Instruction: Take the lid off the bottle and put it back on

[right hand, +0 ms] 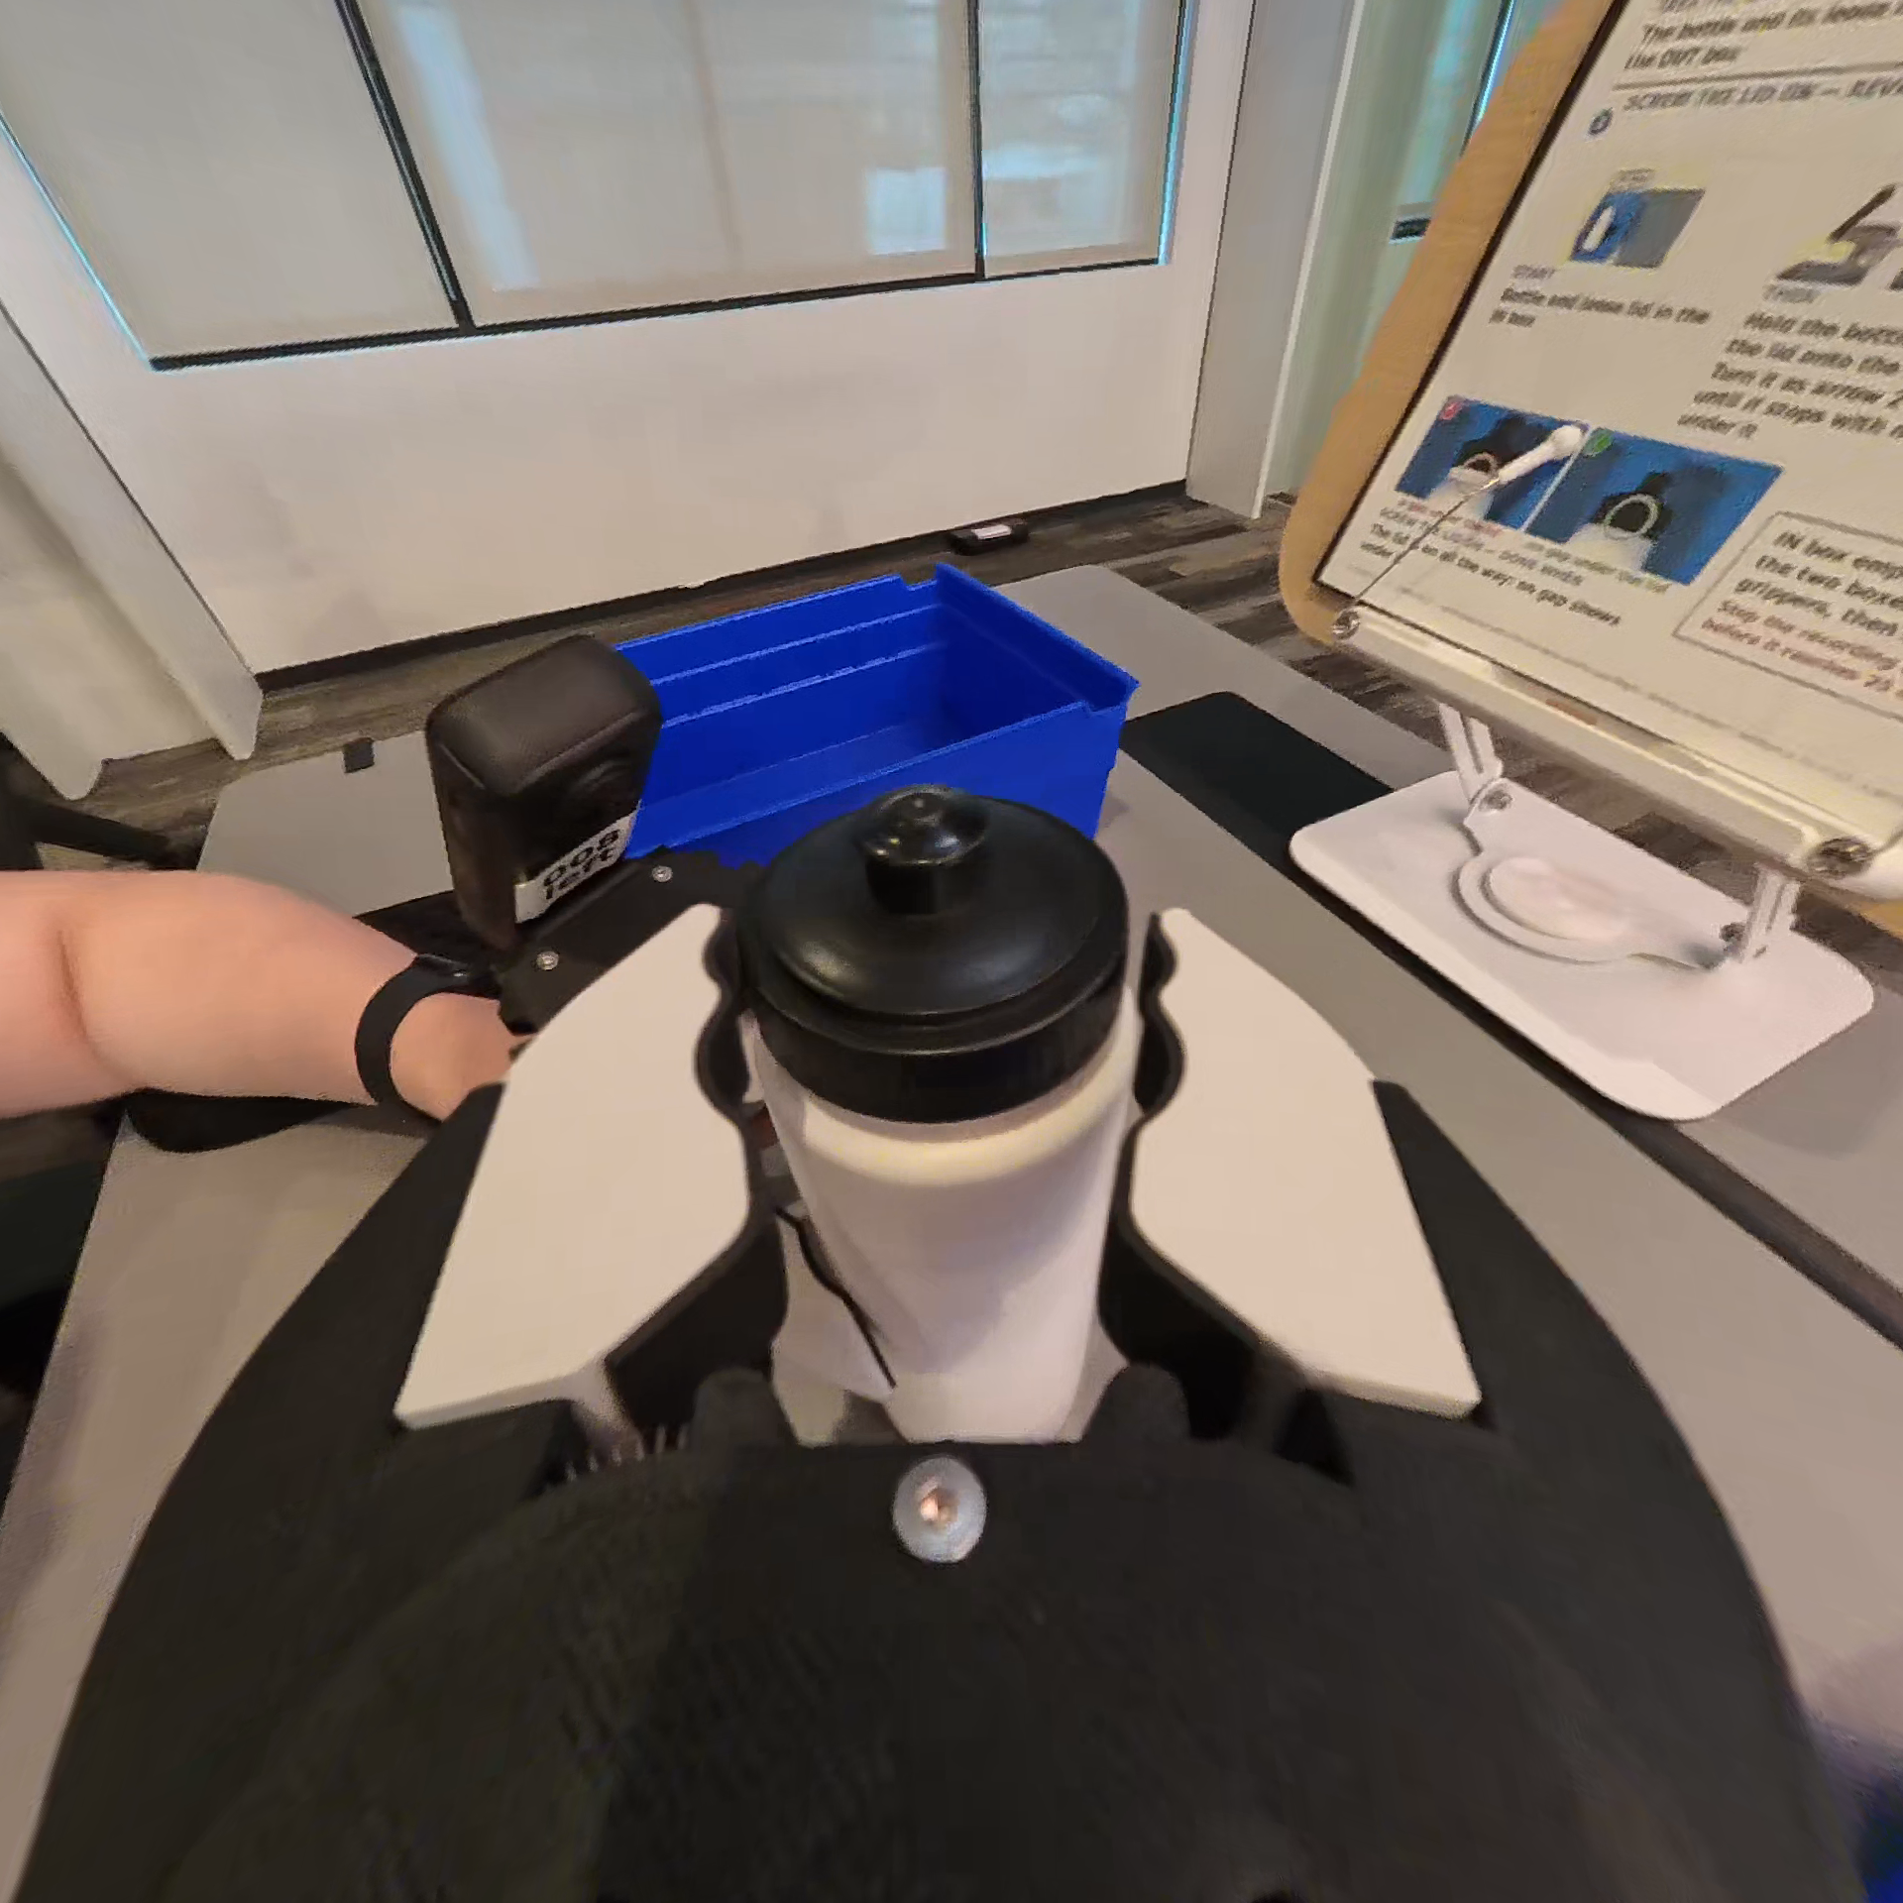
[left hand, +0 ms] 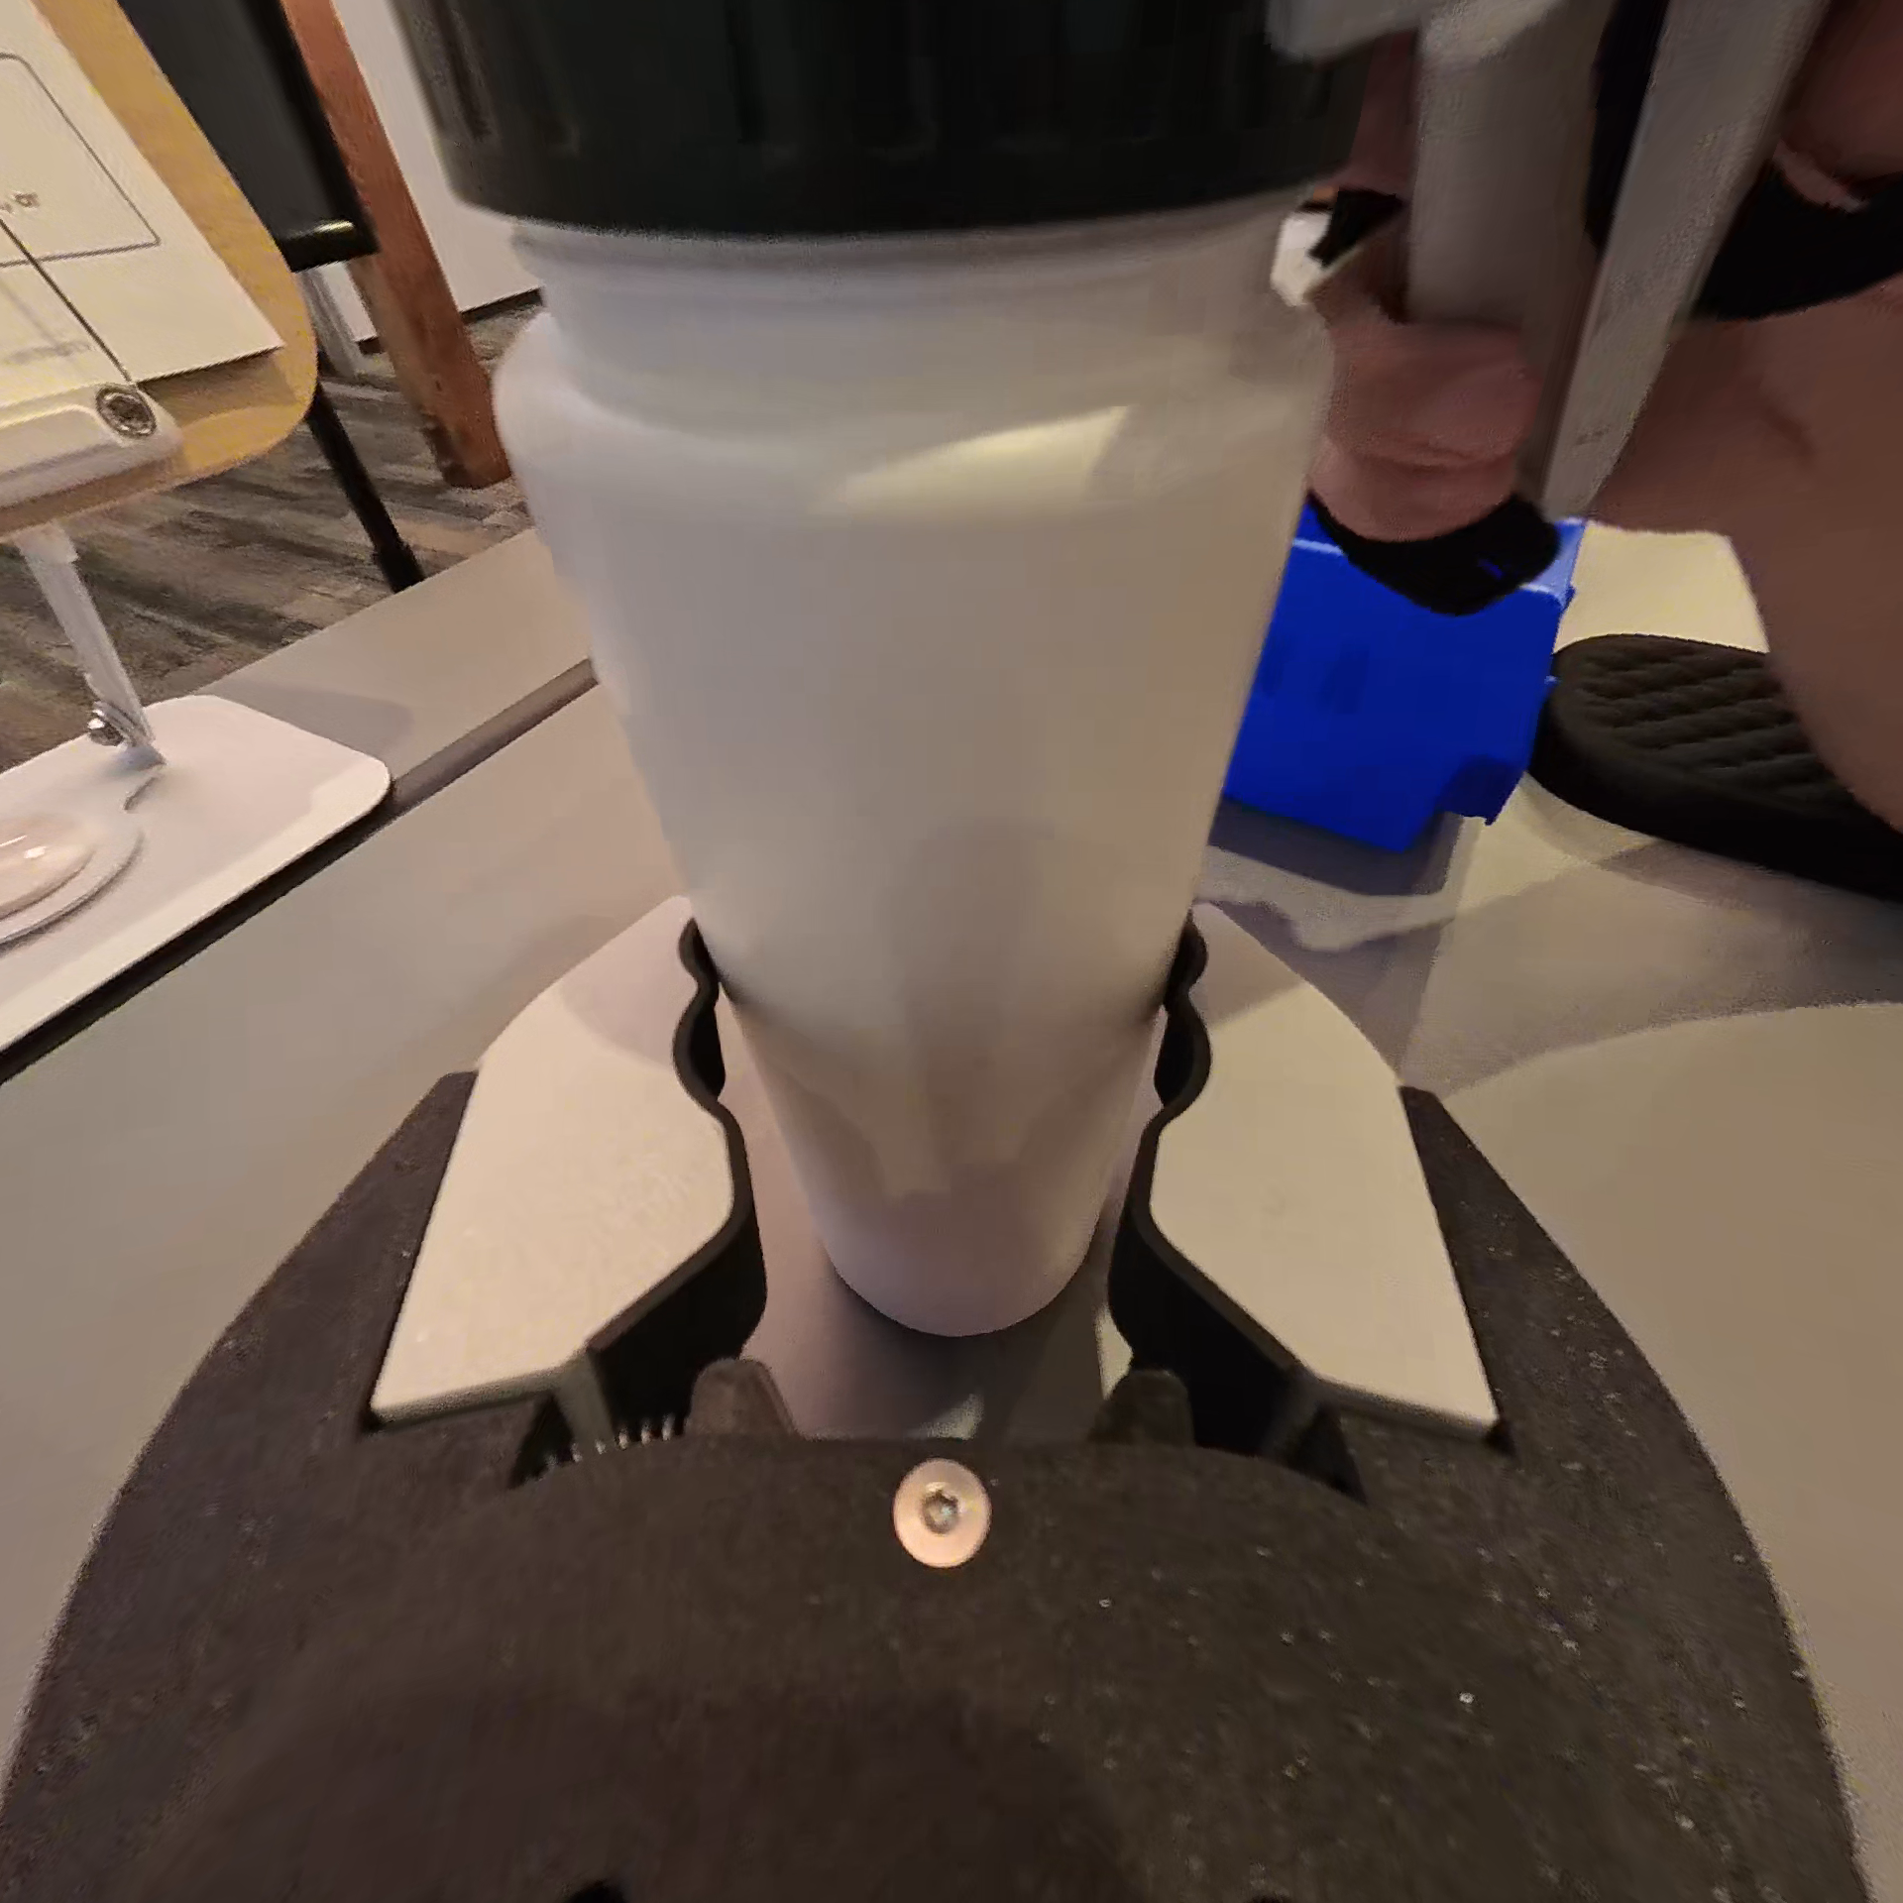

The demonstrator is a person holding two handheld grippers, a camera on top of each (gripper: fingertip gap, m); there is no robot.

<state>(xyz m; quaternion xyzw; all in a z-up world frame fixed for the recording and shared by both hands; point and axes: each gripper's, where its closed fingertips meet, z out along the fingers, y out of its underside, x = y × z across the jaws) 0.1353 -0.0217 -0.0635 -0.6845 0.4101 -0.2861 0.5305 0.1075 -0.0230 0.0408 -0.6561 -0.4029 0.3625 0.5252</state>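
Observation:
A white bottle [left hand: 927,669] with a black screw lid [left hand: 886,103] stands upright on the grey table. My left gripper [left hand: 942,958] is shut on the bottle's lower body, both fingers pressed against its sides. In the right wrist view the bottle [right hand: 947,1215] rises between my right gripper's fingers. My right gripper [right hand: 937,958] is closed around the lid [right hand: 989,927], with a pad touching each side. The lid sits on the bottle's neck. The left gripper's camera housing [right hand: 535,762] shows to the left; its fingers are hidden.
A blue bin [right hand: 875,700] stands behind the bottle and also shows in the left wrist view [left hand: 1380,700]. An instruction board [right hand: 1606,309] on a white stand [right hand: 1576,947] is at the right. A person's forearm [right hand: 206,989] lies at the left. A black mat [left hand: 1699,741] lies beside the bin.

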